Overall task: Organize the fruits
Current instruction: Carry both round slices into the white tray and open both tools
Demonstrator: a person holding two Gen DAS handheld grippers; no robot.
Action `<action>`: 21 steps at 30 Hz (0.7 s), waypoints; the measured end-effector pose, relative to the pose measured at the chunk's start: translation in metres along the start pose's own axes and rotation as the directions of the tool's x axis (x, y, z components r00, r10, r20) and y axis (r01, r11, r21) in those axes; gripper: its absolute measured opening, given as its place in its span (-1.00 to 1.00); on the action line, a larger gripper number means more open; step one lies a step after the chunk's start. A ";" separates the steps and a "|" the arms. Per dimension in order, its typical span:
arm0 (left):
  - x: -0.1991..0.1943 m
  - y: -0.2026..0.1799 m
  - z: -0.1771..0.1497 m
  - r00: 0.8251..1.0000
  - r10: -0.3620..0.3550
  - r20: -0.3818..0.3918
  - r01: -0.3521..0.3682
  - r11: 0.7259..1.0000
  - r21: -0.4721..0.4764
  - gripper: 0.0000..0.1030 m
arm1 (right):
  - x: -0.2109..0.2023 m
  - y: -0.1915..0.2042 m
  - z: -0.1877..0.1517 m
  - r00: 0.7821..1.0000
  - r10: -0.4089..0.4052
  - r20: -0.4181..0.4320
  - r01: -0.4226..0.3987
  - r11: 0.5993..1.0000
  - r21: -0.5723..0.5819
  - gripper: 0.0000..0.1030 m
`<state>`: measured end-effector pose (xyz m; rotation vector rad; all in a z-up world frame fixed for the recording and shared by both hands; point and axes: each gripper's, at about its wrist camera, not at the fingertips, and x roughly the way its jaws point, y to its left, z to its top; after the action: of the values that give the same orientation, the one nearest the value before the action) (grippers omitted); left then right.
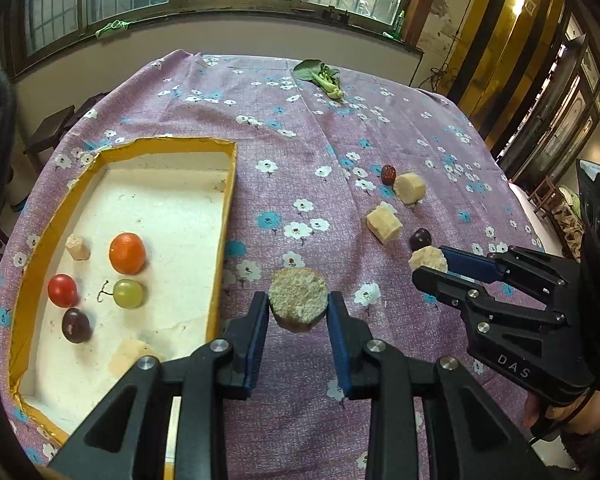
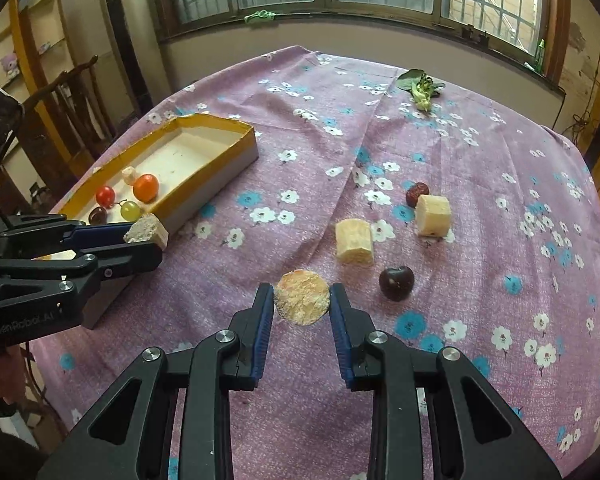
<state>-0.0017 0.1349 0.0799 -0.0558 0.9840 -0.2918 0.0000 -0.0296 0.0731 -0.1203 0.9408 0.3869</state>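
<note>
My left gripper (image 1: 298, 308) is shut on a pale sugarcane chunk (image 1: 298, 298), held just right of the yellow-rimmed tray (image 1: 230, 184); both show in the right wrist view (image 2: 148, 236). The tray holds an orange (image 1: 127, 253), a red tomato (image 1: 62, 290), a green grape (image 1: 128, 293), a dark grape (image 1: 76, 325) and small cane pieces. My right gripper (image 2: 302, 300) is shut on another sugarcane chunk (image 2: 302, 297), seen from the left wrist too (image 1: 430, 260). On the cloth lie two cane chunks (image 2: 354, 241) (image 2: 433, 215), a dark cherry (image 2: 396, 283) and a red date (image 2: 417, 193).
A purple floral cloth (image 2: 500, 240) covers the table. A green leafy vegetable (image 2: 421, 87) lies at the far edge by the window wall. Wooden chairs (image 2: 72, 92) stand beyond the table's left side.
</note>
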 end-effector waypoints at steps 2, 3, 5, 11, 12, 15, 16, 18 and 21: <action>-0.004 0.008 0.003 1.000 0.004 0.008 -0.004 1.000 -0.009 -0.38 | 0.003 0.007 0.007 1.000 0.009 0.005 -0.009 1.000 -0.010 -0.47; -0.006 0.013 0.004 1.000 0.012 0.013 -0.012 1.000 -0.014 -0.38 | 0.004 0.010 0.010 1.000 0.012 0.005 -0.012 1.000 -0.016 -0.47; -0.009 0.024 0.007 1.000 0.021 0.020 -0.020 0.999 -0.027 -0.38 | 0.007 0.017 0.017 1.000 0.020 0.010 -0.020 0.999 -0.027 -0.47; -0.020 0.062 0.015 0.997 0.069 0.044 -0.066 0.994 -0.083 -0.38 | 0.019 0.036 0.040 0.998 0.060 0.018 -0.059 0.997 -0.053 -0.47; -0.021 0.068 0.016 0.996 0.079 0.048 -0.075 0.993 -0.091 -0.38 | 0.021 0.039 0.045 0.998 0.068 0.019 -0.067 0.996 -0.055 -0.47; -0.025 0.086 0.021 0.993 0.105 0.056 -0.098 0.988 -0.115 -0.38 | 0.028 0.049 0.056 0.996 0.089 0.021 -0.087 0.994 -0.066 -0.47; -0.025 0.092 0.023 0.992 0.115 0.058 -0.108 0.987 -0.122 -0.38 | 0.031 0.053 0.060 0.995 0.096 0.021 -0.094 0.993 -0.070 -0.47; -0.026 0.103 0.026 0.990 0.131 0.060 -0.122 0.983 -0.137 -0.38 | 0.036 0.061 0.068 0.994 0.111 0.023 -0.109 0.991 -0.079 -0.47; -0.024 0.117 0.030 0.987 0.152 0.055 -0.141 0.977 -0.158 -0.38 | 0.043 0.071 0.079 0.992 0.125 0.026 -0.122 0.988 -0.099 -0.47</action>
<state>0.0359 0.2510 0.0957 -0.1317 0.9375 -0.0779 0.0565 0.0691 0.0894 -0.1446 0.9003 0.5483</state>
